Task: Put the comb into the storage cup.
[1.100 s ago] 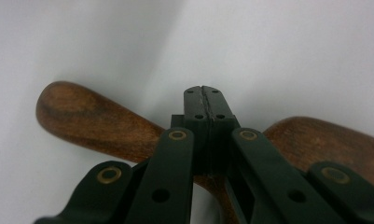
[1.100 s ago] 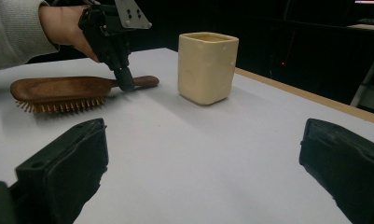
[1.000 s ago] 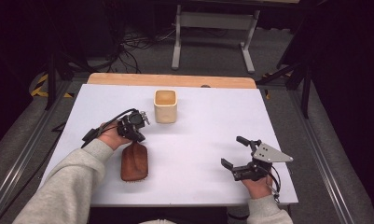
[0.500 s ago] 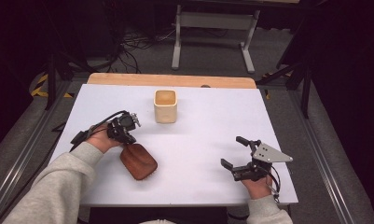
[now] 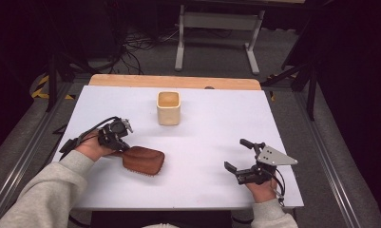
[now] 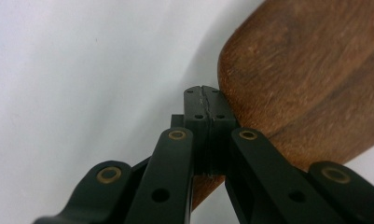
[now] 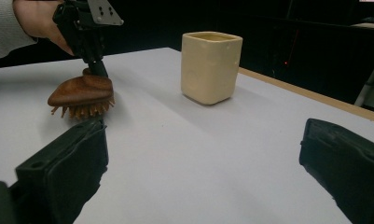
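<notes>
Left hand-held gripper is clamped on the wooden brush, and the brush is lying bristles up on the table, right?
Not quite. The left hand-held gripper does grip the wooden brush, but the bristles point down toward the table, as the right gripper view shows.

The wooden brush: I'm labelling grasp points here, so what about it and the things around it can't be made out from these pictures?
- Grip spot on the wooden brush: in the left gripper view the left gripper covers it with its shut jaws.
- Bristles: high view, under the brush's back; the right gripper view shows just their tips.
- Inside of the cream cup: too small in the high view, hidden by its rim in the right gripper view.
</notes>
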